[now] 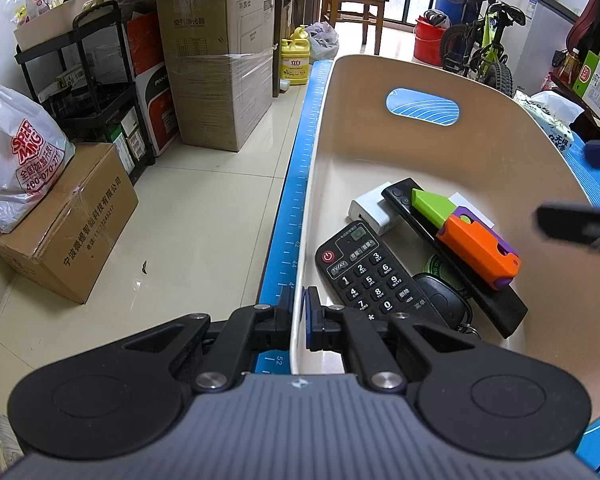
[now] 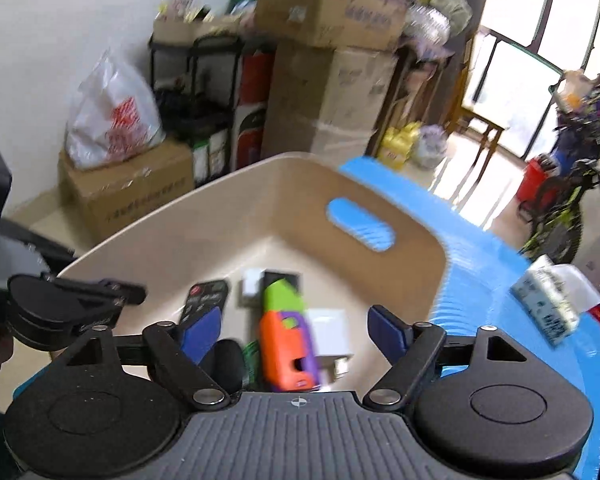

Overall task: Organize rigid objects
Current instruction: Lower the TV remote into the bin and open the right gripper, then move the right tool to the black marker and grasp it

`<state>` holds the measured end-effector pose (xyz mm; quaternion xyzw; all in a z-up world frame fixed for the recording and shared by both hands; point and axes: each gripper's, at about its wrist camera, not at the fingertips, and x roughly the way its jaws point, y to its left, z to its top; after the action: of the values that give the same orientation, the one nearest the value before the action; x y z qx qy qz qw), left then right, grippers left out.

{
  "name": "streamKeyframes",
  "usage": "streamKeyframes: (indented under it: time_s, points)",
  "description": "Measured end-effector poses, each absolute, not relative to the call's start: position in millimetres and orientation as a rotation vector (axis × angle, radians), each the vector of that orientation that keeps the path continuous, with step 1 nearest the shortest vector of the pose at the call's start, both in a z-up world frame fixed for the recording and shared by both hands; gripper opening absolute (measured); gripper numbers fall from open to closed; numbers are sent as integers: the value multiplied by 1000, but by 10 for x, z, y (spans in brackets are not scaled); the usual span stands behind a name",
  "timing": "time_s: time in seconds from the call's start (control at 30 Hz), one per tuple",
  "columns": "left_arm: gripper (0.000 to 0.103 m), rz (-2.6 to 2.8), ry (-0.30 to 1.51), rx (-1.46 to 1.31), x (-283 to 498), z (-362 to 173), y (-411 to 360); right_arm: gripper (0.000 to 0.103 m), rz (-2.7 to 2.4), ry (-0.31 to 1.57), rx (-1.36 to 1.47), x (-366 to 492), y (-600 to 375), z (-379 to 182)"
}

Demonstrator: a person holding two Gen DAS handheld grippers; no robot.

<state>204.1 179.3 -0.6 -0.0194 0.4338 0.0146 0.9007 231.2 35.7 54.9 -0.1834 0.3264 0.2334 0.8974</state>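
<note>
Bin rim (image 1: 296, 320) is being pinched by the shut left gripper (image 1: 299, 322) while the right gripper (image 2: 296, 334), spread empty, is being held above the orange toy knife (image 2: 286, 354).

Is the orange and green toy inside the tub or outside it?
Inside. The orange and green toy lies within the walls of the beige tub, resting on top of a slim black remote.
</note>
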Motion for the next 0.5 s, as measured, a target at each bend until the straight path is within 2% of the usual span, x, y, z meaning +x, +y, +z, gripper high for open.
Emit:
streamKeyframes:
  time_s: [0.23, 0.5]
  points:
    - [7, 31, 897, -40, 2040, -5, 1807, 88, 410, 634, -295, 2330, -134, 628]
    - [7, 31, 897, -40, 2034, -8, 1801, 89, 308, 664, -189, 2408, -708, 361]
